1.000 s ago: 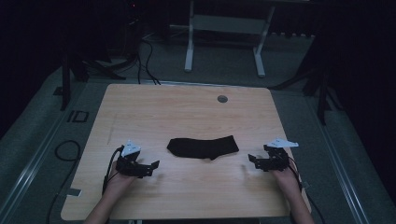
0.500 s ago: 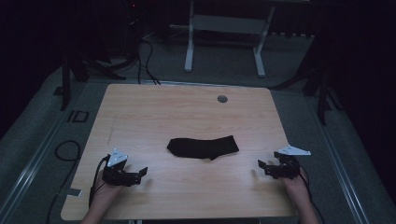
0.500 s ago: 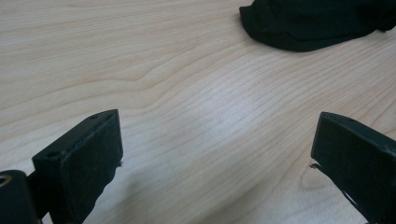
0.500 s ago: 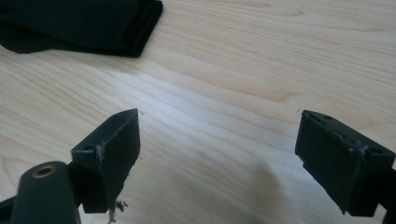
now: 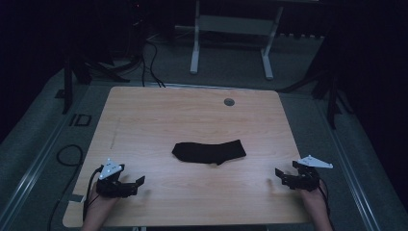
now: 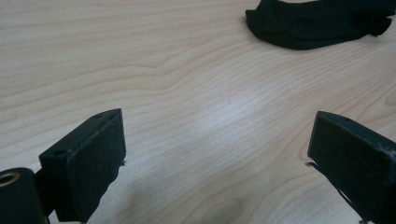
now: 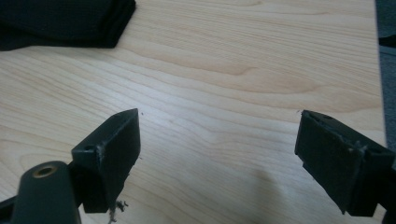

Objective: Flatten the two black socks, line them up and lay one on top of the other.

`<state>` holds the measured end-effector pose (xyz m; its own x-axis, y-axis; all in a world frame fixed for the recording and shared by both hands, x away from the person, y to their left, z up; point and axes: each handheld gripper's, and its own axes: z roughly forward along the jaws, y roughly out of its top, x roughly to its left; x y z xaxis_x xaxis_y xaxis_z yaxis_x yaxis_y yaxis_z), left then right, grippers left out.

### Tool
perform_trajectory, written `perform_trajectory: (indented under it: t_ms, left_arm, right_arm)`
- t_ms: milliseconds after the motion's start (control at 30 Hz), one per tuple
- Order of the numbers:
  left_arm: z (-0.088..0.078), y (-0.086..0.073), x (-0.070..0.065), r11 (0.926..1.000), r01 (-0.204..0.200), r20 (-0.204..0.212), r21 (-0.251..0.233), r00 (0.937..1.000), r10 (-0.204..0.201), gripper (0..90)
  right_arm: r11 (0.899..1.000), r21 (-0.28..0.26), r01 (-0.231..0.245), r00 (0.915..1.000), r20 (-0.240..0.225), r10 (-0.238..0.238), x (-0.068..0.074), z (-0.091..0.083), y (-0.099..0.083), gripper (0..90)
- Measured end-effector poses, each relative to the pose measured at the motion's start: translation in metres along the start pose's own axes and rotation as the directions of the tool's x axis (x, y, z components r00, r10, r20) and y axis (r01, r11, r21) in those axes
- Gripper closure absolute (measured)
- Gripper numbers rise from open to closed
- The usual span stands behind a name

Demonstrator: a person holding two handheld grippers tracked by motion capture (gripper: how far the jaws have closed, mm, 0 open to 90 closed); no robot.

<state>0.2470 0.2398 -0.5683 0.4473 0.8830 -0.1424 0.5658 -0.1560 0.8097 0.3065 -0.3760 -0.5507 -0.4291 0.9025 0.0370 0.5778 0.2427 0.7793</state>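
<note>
While untouched, sock point(image 5: 210, 152) — black, folded flat — lies mid-table point(image 5: 159, 115), well apart from both tools. Left gripper point(image 5: 136, 184): jaws spread wide, empty, near front-left corner. Right gripper point(image 5: 281, 175): likewise released (near front-right edge). Advice — approach low from both ends, pinch cloth edges only, avoid scraping wood.

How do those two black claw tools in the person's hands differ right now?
The left gripper sits near the table's front left corner, while the right gripper sits by the right edge. The left gripper's grey plate lies above its body; the right gripper's juts out past the table edge. The left gripper lies a little nearer the front edge. Both are open, empty and point inward at the black sock between them.
</note>
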Motion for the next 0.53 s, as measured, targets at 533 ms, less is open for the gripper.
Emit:
perform_trajectory:
  t_ms: [533]
  left_arm:
    - [-0.0017, -0.0071, 0.0023, 0.9984, 0.047, -0.005, -0.032, 0.9989, -0.047, 4.4]
  right_arm:
    - [1.000, -0.008, -0.005, 0.9993, 0.038, 0.005, 0.0003, 0.0005, -0.0063, 14.1]
